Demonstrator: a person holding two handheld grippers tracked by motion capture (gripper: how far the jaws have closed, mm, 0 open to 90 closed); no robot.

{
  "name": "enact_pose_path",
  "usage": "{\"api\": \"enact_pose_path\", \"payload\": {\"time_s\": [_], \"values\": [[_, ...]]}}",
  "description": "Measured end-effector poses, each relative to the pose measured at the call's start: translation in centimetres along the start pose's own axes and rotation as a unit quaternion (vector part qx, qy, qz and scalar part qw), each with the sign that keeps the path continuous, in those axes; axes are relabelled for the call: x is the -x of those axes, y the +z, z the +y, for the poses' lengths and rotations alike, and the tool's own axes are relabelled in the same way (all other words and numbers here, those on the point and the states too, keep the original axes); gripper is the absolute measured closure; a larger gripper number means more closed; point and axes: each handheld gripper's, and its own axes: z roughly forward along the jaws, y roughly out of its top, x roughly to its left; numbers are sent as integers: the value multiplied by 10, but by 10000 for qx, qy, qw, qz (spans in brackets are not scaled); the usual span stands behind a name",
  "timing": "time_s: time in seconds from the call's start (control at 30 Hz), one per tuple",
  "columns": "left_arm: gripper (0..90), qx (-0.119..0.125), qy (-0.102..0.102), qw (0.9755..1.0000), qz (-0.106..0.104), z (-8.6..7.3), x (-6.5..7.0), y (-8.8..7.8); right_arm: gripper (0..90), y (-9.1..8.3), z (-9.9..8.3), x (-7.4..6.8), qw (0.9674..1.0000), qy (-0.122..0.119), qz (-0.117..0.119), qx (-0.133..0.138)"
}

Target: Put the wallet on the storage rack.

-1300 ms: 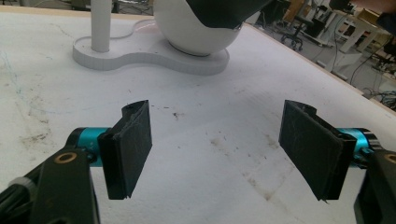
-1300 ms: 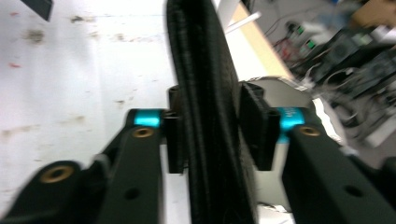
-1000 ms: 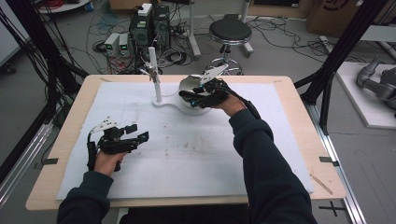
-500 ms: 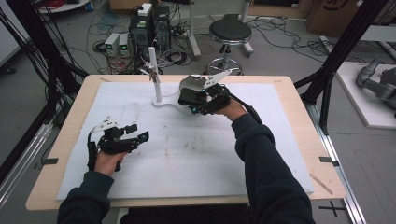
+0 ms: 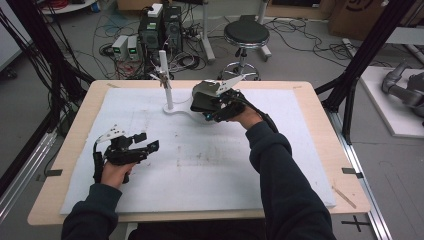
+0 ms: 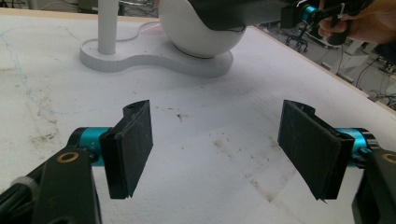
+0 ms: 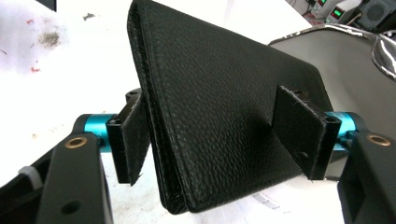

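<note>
While the left claw (image 5: 145, 146) rested low over the white mat (image 5: 210, 165) at the near left of the surface (image 5: 310, 100), its jaws stood wide with only bare mat between them; in the left gripper view the claw (image 6: 217, 144) pointed toward the stand (image 6: 140, 53) farther off. Left hand (image 5: 116, 172) gripped the handle, forearm coming in from the bottom edge.

Stand: white, flat base on the mat near the far edge, an upright post (image 5: 166, 80) at its left end and a white bowl (image 6: 201, 30) at its right end.

Right claw (image 5: 200, 102) sat over the bowl end of the stand, just right of the post. It held a black wallet (image 5: 206, 101); in the right gripper view the wallet (image 7: 219, 116) was folded, pebbled leather, standing on edge and tilted between the pads of the claw (image 7: 224, 140). The left pad lay on the leather; the right pad pressed the wallet's face. The jaws had just been opening, then eased back a touch, wallet between them. Bowl rim (image 7: 327, 51) showed behind the wallet.

Claws were well apart.
</note>
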Motion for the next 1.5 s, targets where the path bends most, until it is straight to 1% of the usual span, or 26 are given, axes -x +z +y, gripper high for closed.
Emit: {"api": "enact_pose_path", "payload": {"time_s": [0.03,0.13,0.2,0.23,0.27,0.3,0.4,0.47,0.53,0.6,0.63,0.67,0.7,0.77,0.83,0.87,0.9,0.93,0.97,1.03,1.07,1.1,1.27,1.3,1.33,1.5], "values": [[263,4,0,10000,1,0,0,0,303,-1,0,0,10000,78,14,-3],[263,9,3,10000,9,0,-1,-1,297,-2,-1,-1,9999,139,24,-4],[264,3,-5,10000,10,1,-2,-1,292,-4,-1,-1,9997,186,138,46],[263,21,-12,10000,12,1,-2,-1,299,-6,-2,-1,9993,234,267,121],[263,20,-1,10000,23,1,-2,-1,301,-8,-2,0,9989,286,305,193],[263,30,-25,10000,21,1,-2,-1,291,-9,-2,0,9992,291,223,166],[264,29,-10,10000,21,1,-2,-2,291,-9,-2,0,9997,199,166,49],[263,37,-1,10000,26,1,-2,-2,297,-11,-1,-3,9999,150,56,58],[263,37,-3,10000,29,1,-2,-2,299,-13,-2,-3,9999,164,13,38],[263,50,5,10000,43,2,-2,-3,299,-17,-4,-2,9997,249,22,48],[263,51,20,10000,43,2,-3,-4,298,-21,-4,-2,9994,327,-3,83],[263,73,12,10000,61,2,-3,-5,298,-26,-5,-2,9990,400,-2,174],[263,84,23,9999,68,3,-4,-5,298,-32,-7,-3,9986,423,-75,321],[263,103,127,9998,89,4,-5,-8,281,-45,-14,-5,9971,482,-239,538],[254,131,277,9994,184,7,-5,-10,238,-58,-21,-5,9957,682,-410,468],[226,156,335,9989,273,9,-5,-11,236,-65,-26,-5,9944,757,-528,506],[195,162,413,9985,331,11,-5,-12,237,-72,-32,-7,9929,798,-628,622],[189,194,493,9980,348,12,-5,-12,231,-79,-39,-8,9918,856,-700,639],[189,215,563,9976,354,14,-5,-13,218,-84,-45,-9,9913,921,-770,542],[189,283,706,9963,409,15,-5,-14,216,-94,-60,-14,9889,930,-995,601],[189,315,774,9954,458,16,-5,-14,216,-98,-67,-18,9881,979,-1063,529],[189,340,813,9949,490,16,-6,-14,216,-102,-75,-21,9865,996,-1183,535],[189,440,693,9958,414,19,-7,-14,214,-115,-114,-42,9796,1164,-1520,619],[189,461,703,9956,418,20,-7,-13,214,-117,-120,-44,9785,1210,-1543,634],[189,477,707,9954,428,20,-6,-13,214,-118,-126,-47,9777,1247,-1562,640],[189,495,705,9954,431,20,-4,-12,212,-125,-143,-50,9710,1491,-1726,715]]}}
